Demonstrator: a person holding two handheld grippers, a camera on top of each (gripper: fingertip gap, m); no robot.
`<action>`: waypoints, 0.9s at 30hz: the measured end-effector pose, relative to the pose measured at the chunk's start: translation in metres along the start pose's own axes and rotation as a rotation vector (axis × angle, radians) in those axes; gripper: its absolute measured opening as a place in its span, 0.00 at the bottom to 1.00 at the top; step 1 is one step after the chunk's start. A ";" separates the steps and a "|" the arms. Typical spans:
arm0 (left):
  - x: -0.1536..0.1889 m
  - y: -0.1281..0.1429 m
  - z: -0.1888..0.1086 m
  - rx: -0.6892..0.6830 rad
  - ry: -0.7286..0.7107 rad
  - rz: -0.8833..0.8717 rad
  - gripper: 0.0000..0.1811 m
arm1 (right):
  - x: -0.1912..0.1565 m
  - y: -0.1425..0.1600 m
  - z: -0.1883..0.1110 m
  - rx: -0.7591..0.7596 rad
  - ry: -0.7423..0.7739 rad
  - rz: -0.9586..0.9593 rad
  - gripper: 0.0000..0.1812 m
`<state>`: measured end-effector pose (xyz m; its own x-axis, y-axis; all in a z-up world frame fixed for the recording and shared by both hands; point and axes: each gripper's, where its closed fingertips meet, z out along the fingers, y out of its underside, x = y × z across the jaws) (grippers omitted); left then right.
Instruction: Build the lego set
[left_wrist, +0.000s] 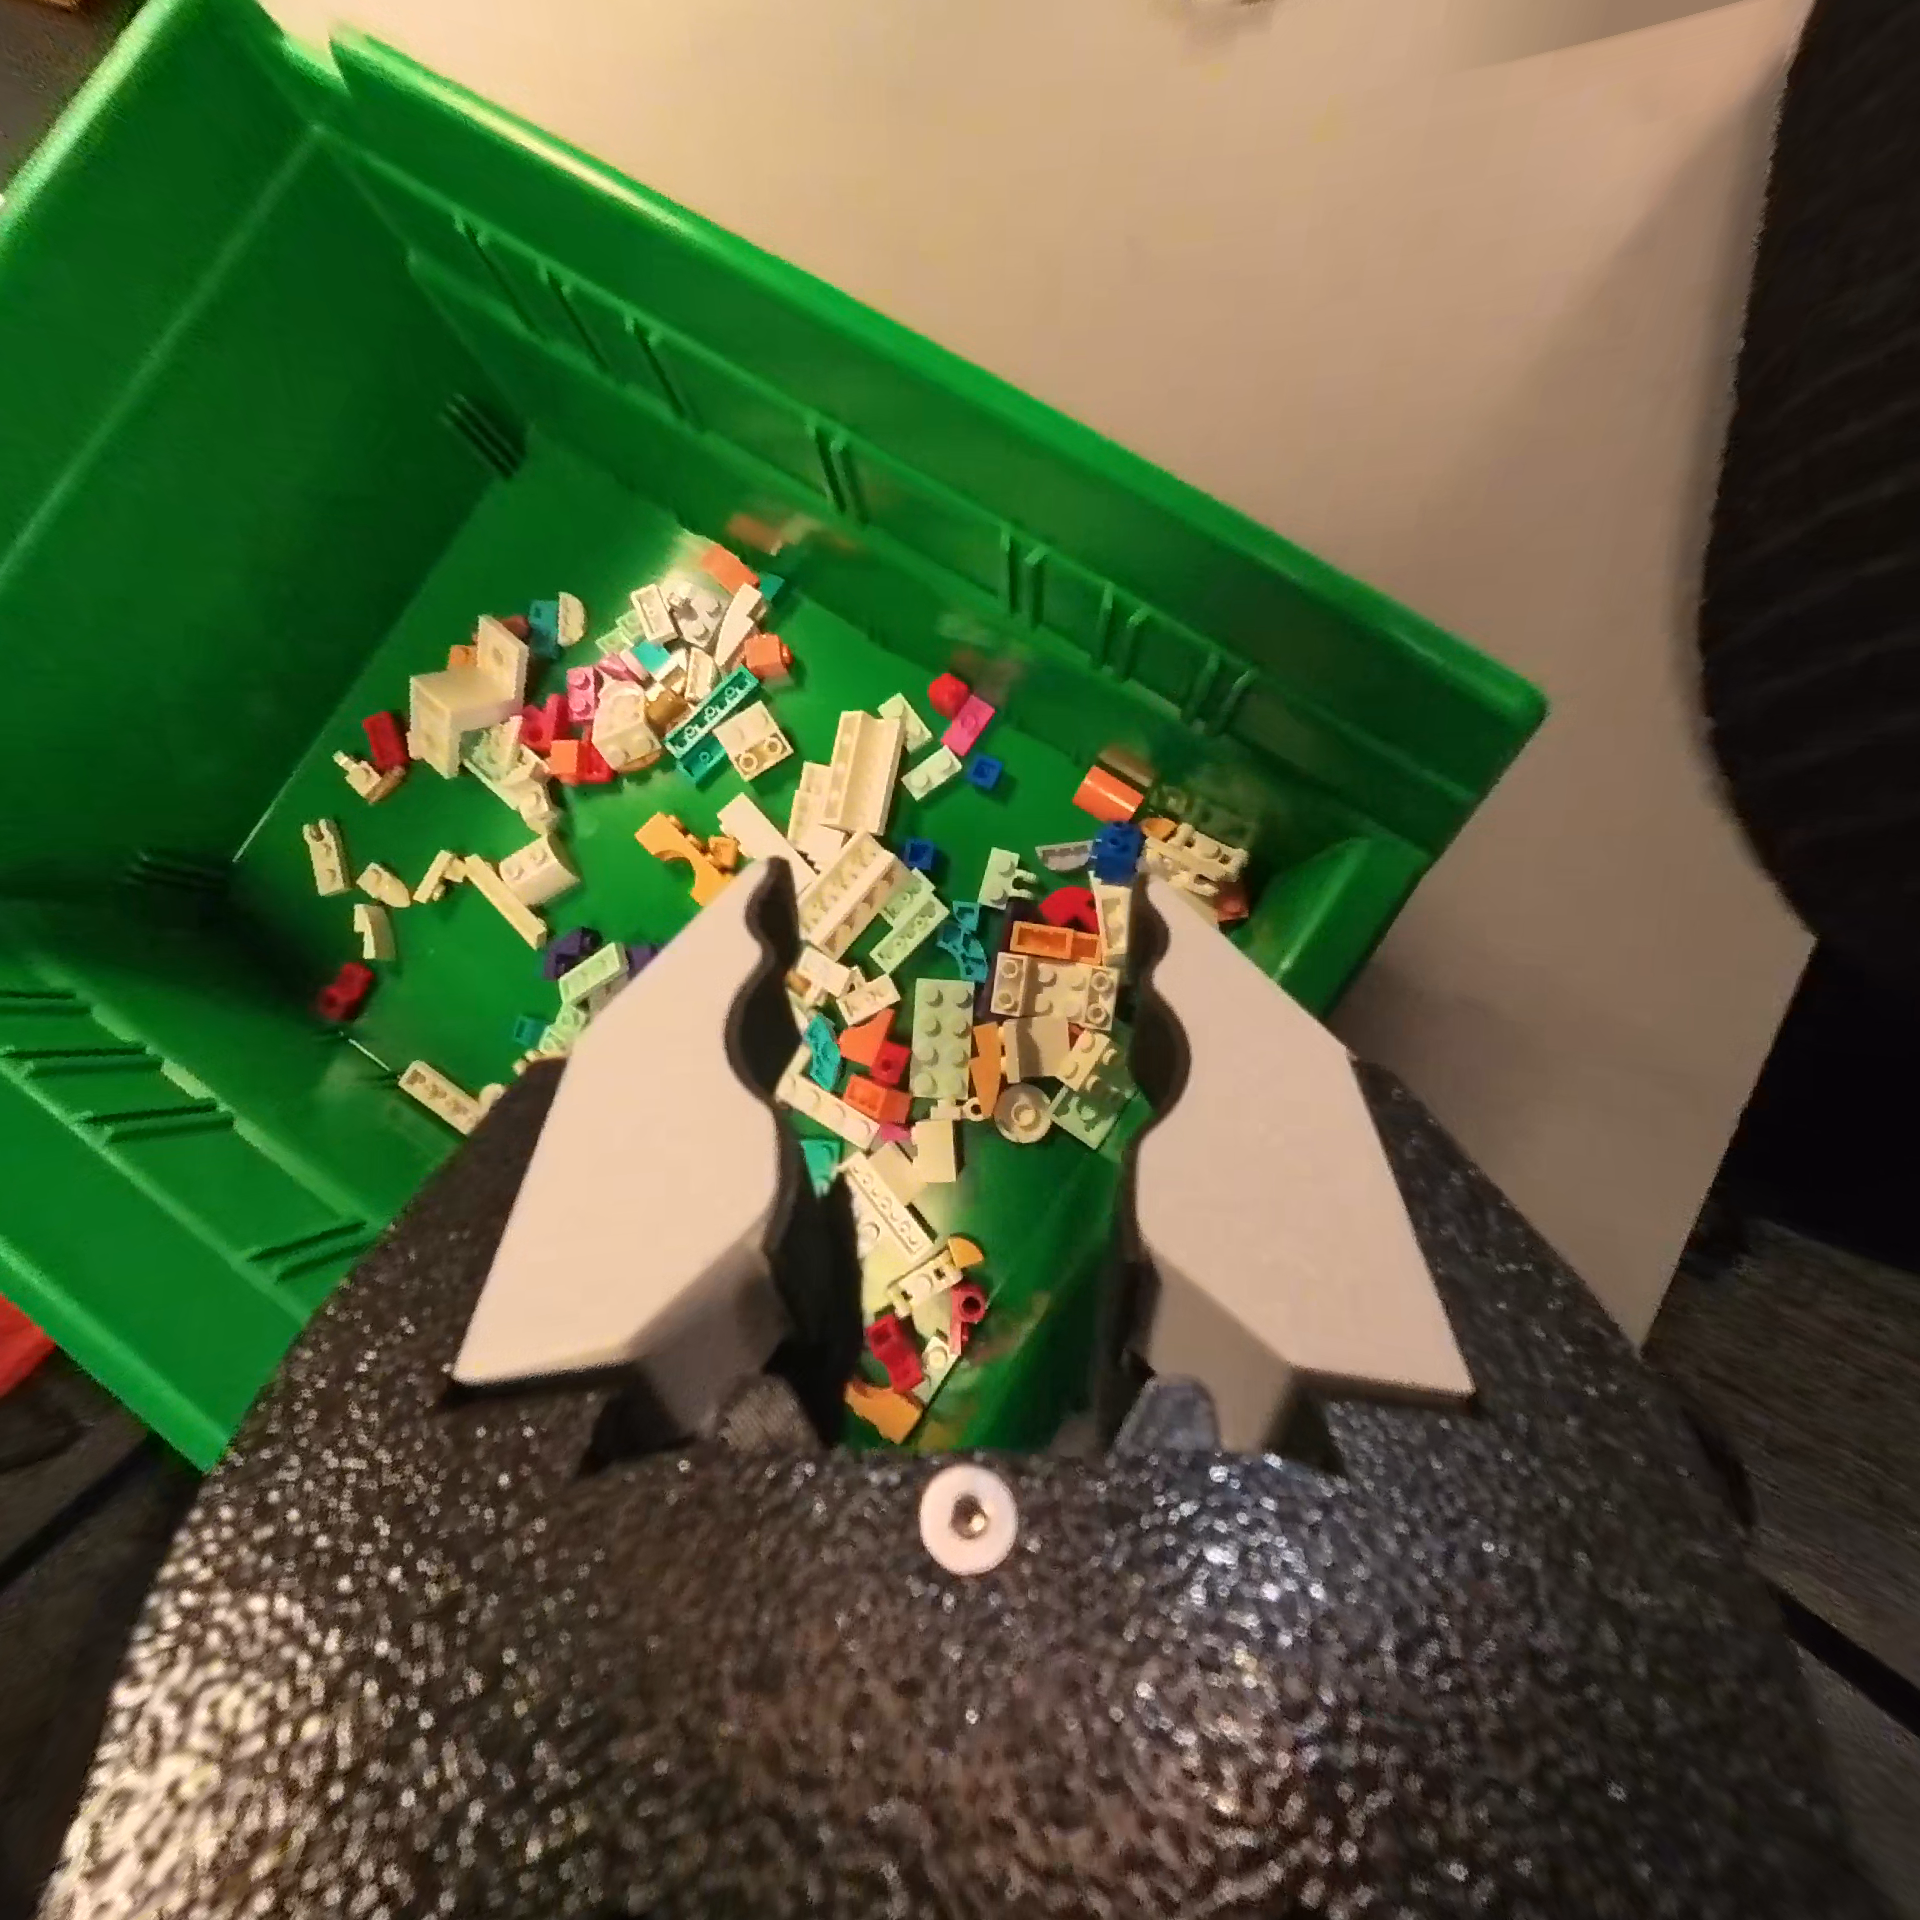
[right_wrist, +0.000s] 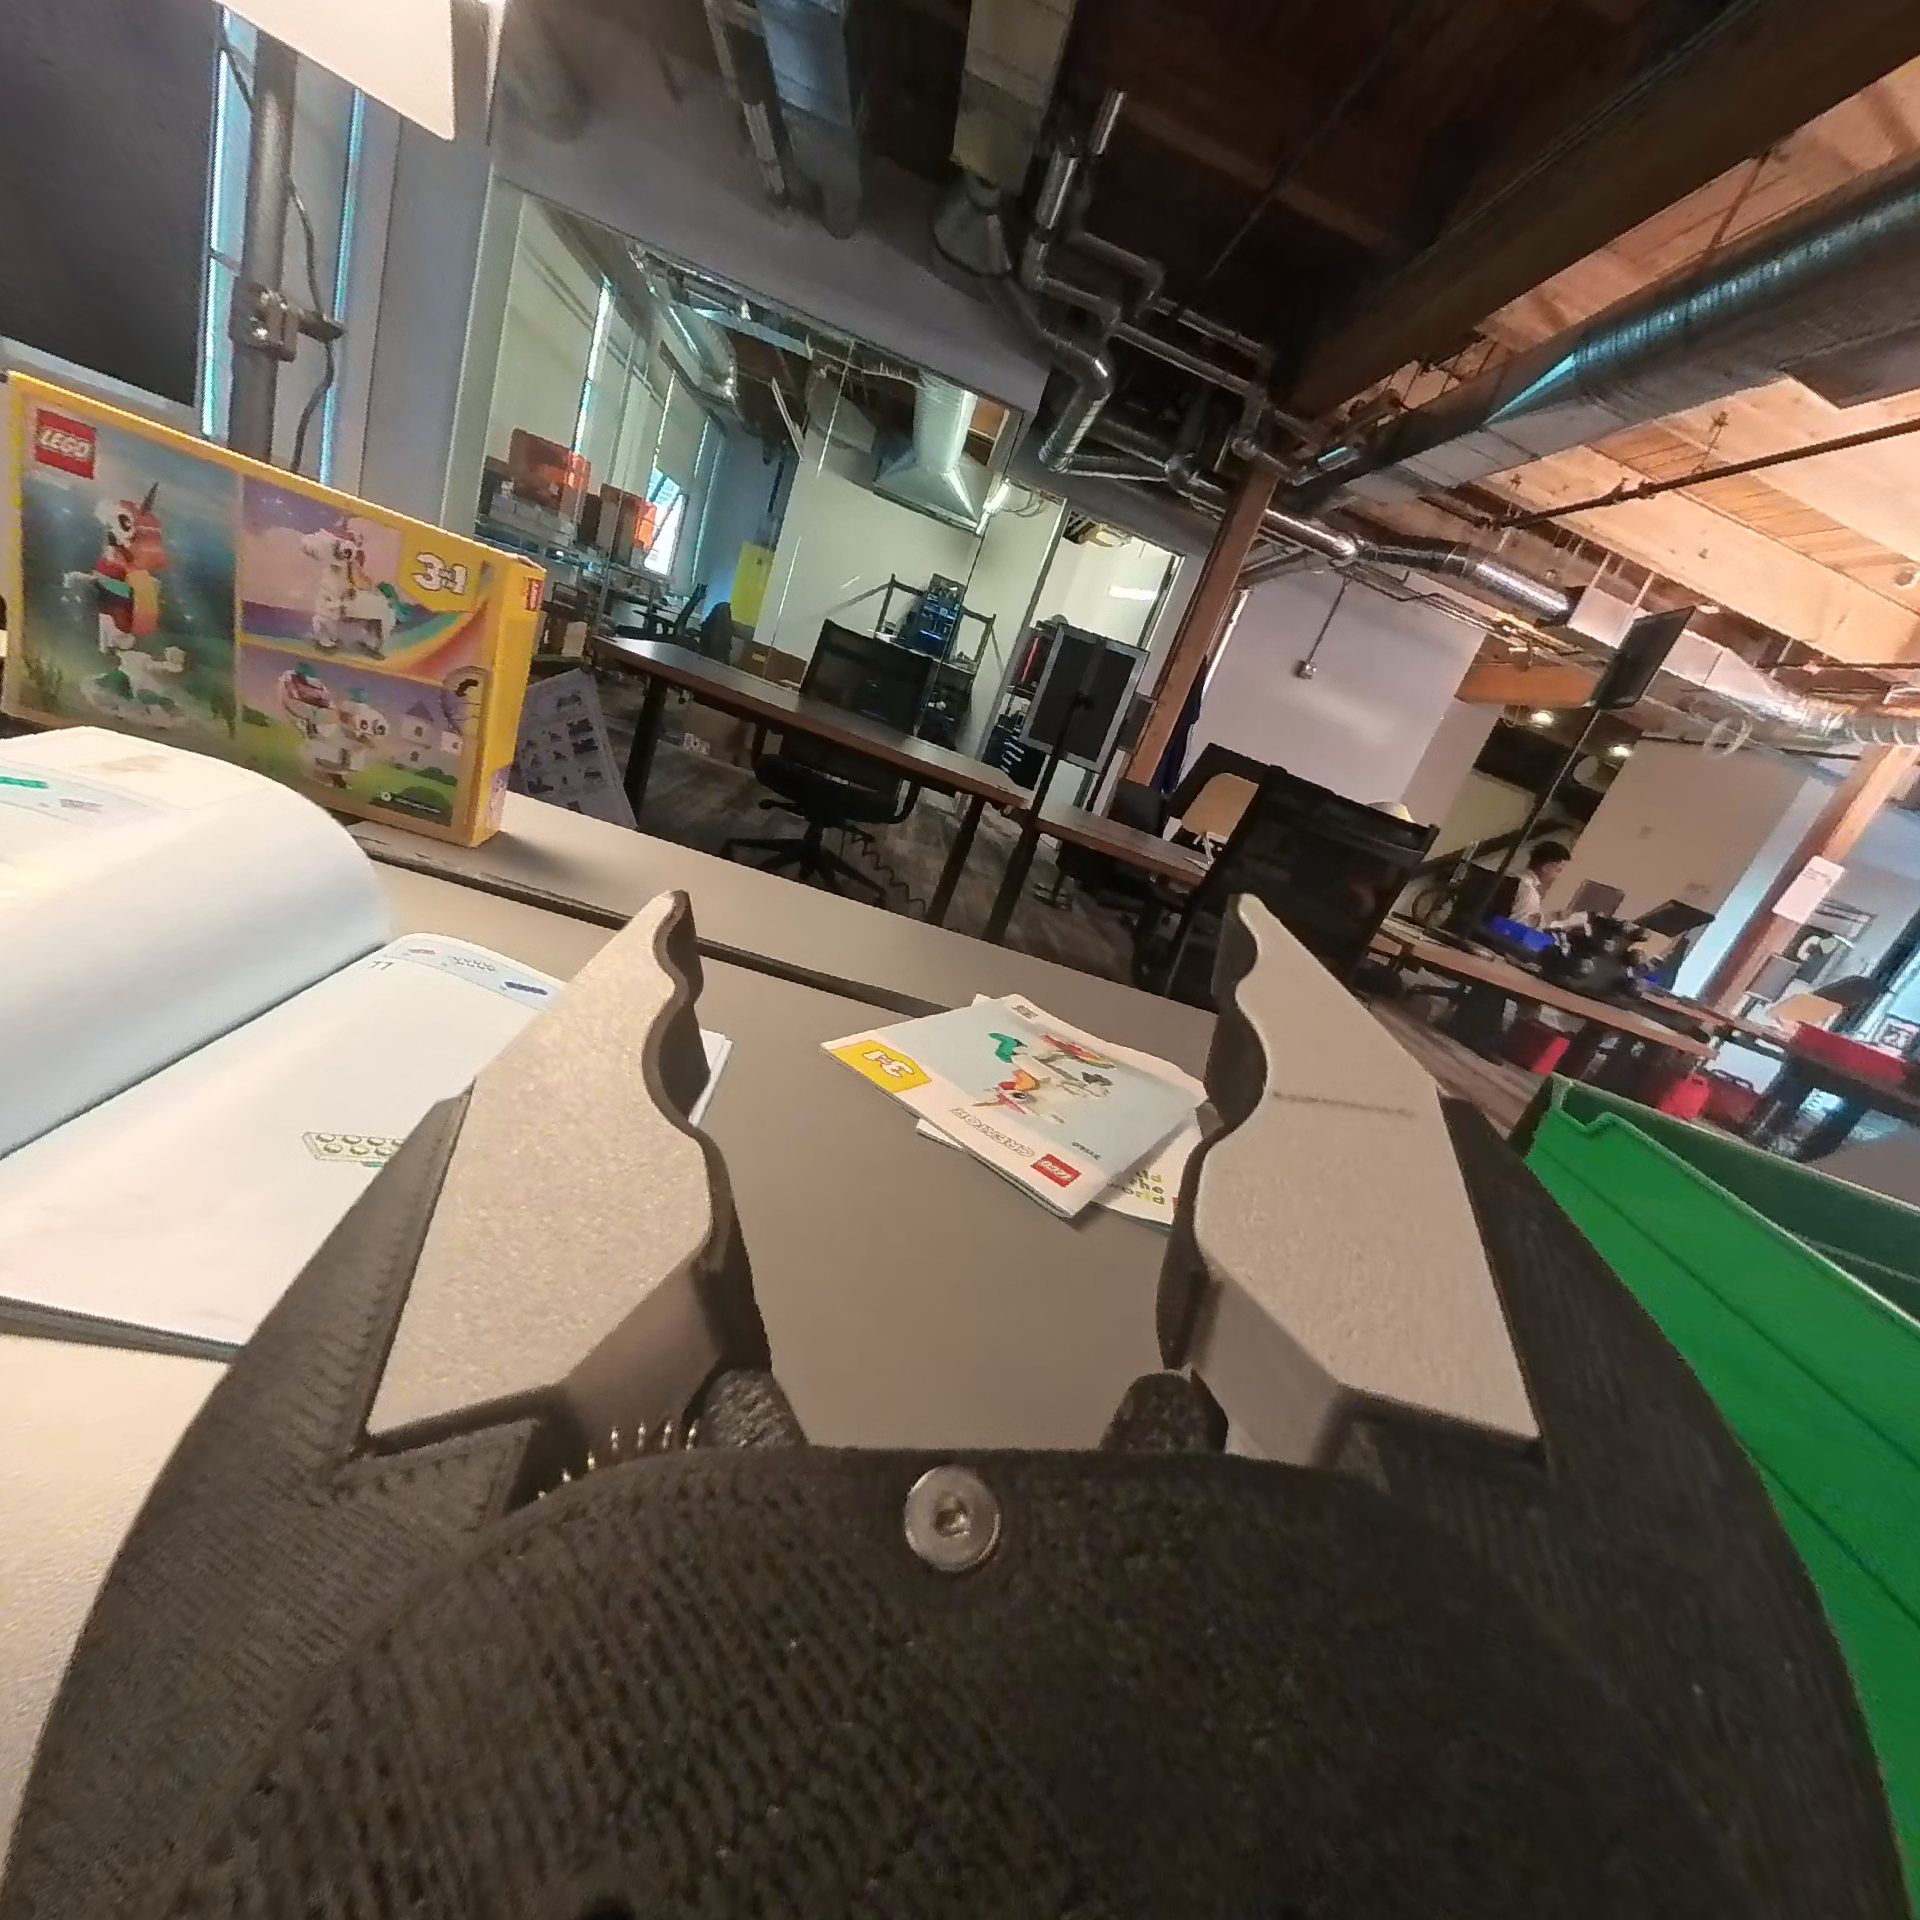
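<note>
Left gripper (left_wrist: 961, 904) hovers over the green bin (left_wrist: 260, 520) of loose bricks (left_wrist: 862, 790), fingers open, empty. Right gripper (right_wrist: 961, 935) idles open over the bench (right_wrist: 935, 1299). Likely brick-picking step; next move needs one piece singled out.

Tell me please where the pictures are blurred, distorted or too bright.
Left wrist view: bricks near the green bin far wall are smeared, the gripper body glitters with glare. Right wrist view: wide-angle bending curves the open manual and ceiling pipes; the bright distance at right is washed out.

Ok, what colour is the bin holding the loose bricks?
Green. The bin shows best in the left wrist view.
</note>
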<state>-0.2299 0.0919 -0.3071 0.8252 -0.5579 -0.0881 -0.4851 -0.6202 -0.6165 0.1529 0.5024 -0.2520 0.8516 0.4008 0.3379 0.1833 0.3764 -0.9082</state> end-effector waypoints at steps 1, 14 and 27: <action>0.000 -0.001 0.001 0.003 -0.004 0.001 0.34 | -0.001 0.000 0.000 0.000 -0.003 -0.003 0.54; 0.003 0.000 -0.009 0.019 0.000 -0.076 0.37 | -0.006 0.000 0.000 -0.007 -0.023 -0.021 0.51; -0.056 0.029 -0.057 0.055 -0.255 -0.371 0.32 | -0.006 0.001 0.000 -0.016 -0.019 -0.028 0.49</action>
<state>-0.3062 0.0735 -0.2750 0.9886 -0.1455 -0.0395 -0.1330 -0.7185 -0.6827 0.1478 0.5003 -0.2548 0.8364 0.4063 0.3680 0.2149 0.3745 -0.9020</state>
